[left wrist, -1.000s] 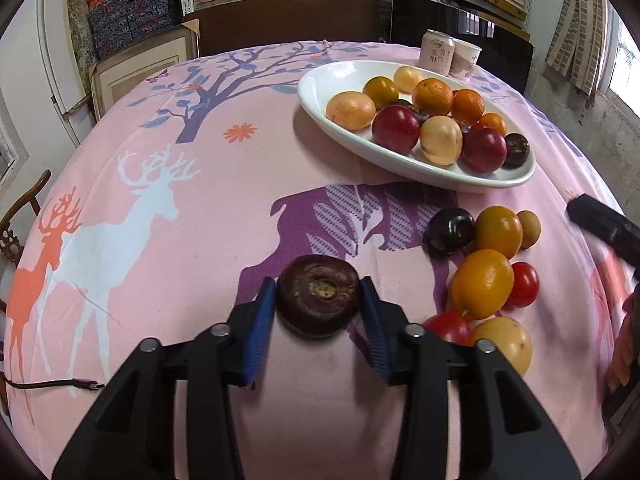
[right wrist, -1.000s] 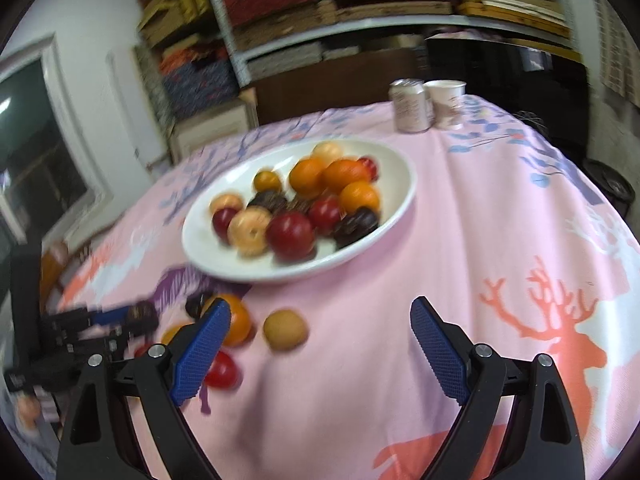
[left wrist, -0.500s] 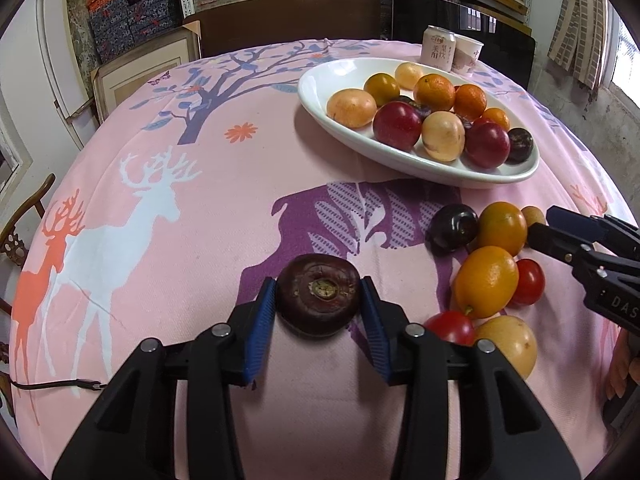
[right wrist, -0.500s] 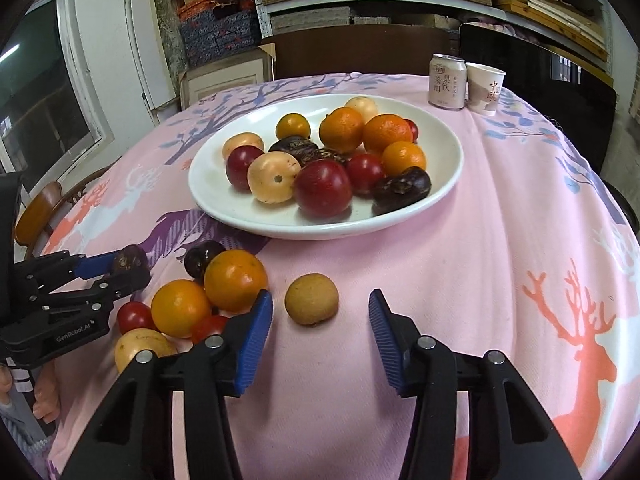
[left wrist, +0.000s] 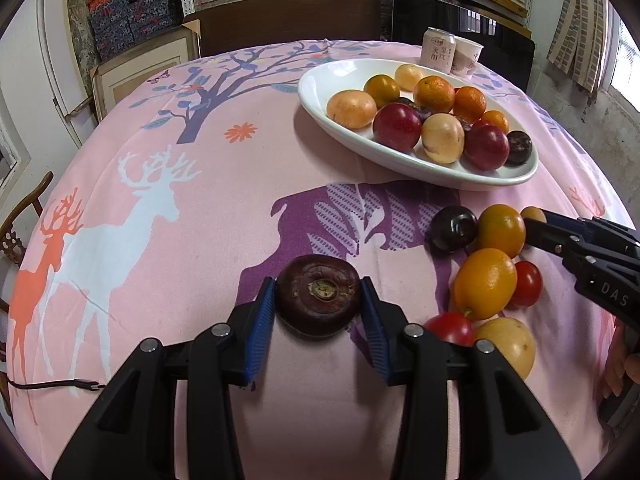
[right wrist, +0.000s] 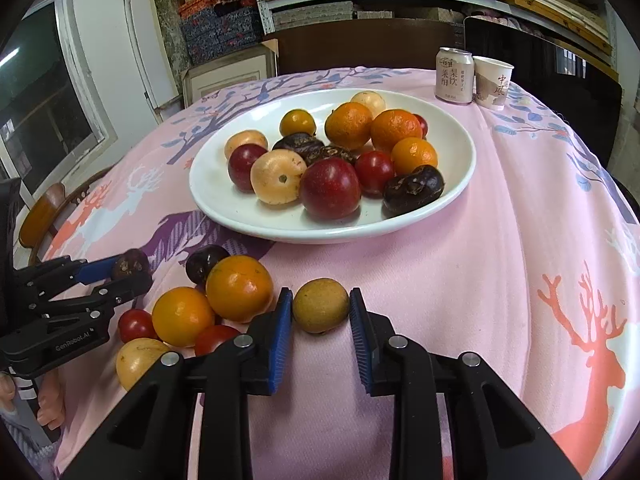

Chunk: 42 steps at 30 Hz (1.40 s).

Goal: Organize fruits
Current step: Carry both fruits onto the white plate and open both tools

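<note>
gripping a tan fruit (right wrist: 321, 305) on the cloth (right wrist: 500, 280) just short of the plate (right wrist: 460, 184), the right gripper (right wrist: 321, 312) is clenching fully, while the left gripper (left wrist: 319, 307) is holding a dark fruit (left wrist: 319, 300). lifting straight up before swinging over the rim is looking wise, since oranges (right wrist: 239, 288) are sitting just beside it.

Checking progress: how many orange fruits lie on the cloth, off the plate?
2. The upper orange fruit touches the dark plum, nearer the white plate. The lower orange fruit sits beside it, by a red tomato. None looks hidden.
</note>
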### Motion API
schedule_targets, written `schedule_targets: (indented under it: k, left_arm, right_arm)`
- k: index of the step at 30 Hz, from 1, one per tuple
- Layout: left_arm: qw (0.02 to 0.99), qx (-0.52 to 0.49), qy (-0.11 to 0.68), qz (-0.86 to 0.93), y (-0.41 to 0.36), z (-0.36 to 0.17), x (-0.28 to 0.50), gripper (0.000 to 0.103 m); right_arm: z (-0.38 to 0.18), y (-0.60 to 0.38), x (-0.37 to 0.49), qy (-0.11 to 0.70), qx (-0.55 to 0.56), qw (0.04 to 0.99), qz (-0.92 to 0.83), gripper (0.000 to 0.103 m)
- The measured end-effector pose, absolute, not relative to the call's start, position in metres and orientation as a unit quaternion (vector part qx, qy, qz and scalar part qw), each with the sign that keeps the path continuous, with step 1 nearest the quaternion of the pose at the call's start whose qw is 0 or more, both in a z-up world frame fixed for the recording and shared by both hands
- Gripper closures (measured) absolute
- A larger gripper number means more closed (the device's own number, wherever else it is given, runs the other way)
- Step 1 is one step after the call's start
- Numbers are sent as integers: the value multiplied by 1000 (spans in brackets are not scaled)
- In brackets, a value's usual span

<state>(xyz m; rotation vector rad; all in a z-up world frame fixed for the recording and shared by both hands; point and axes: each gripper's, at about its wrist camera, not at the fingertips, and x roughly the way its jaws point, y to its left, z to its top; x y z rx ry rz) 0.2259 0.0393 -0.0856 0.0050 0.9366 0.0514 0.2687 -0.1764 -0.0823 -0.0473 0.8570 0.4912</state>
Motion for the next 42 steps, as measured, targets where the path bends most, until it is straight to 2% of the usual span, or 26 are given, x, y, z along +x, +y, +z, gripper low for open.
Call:
schedule_targets:
  k: [5, 11, 20, 28, 36, 37, 40, 42]
  left_arm:
    - [899, -12, 436, 28, 43, -78, 222, 62]
    - [919, -10, 394, 21, 34, -43, 228, 62]
    - [927, -14, 376, 5, 11, -6, 311, 62]
    - [920, -36, 391, 13, 22, -14, 395, 62]
    - [910, -31, 414, 9, 25, -41, 425, 62]
    - [909, -31, 416, 10, 26, -44, 427, 62]
    - [907, -38, 418, 5, 28, -48, 429, 61]
    - [908, -40, 416, 4, 30, -46, 429, 60]
  right_arm:
    - [-77, -189, 263, 399, 3, 886, 236, 74]
    - [-59, -212, 252, 359, 43, 903, 231, 74]
    - [-13, -202, 300, 328, 36, 916, 228, 74]
    - [-25, -163, 350, 342, 8, 909, 237, 74]
    - [-34, -150, 353, 334, -21, 912, 239, 74]
    - [-35, -149, 353, 334, -22, 912, 239, 73]
    - [-34, -148, 349, 309, -39, 925, 218, 31]
    - [-30, -149, 346, 301, -43, 927, 219, 31]
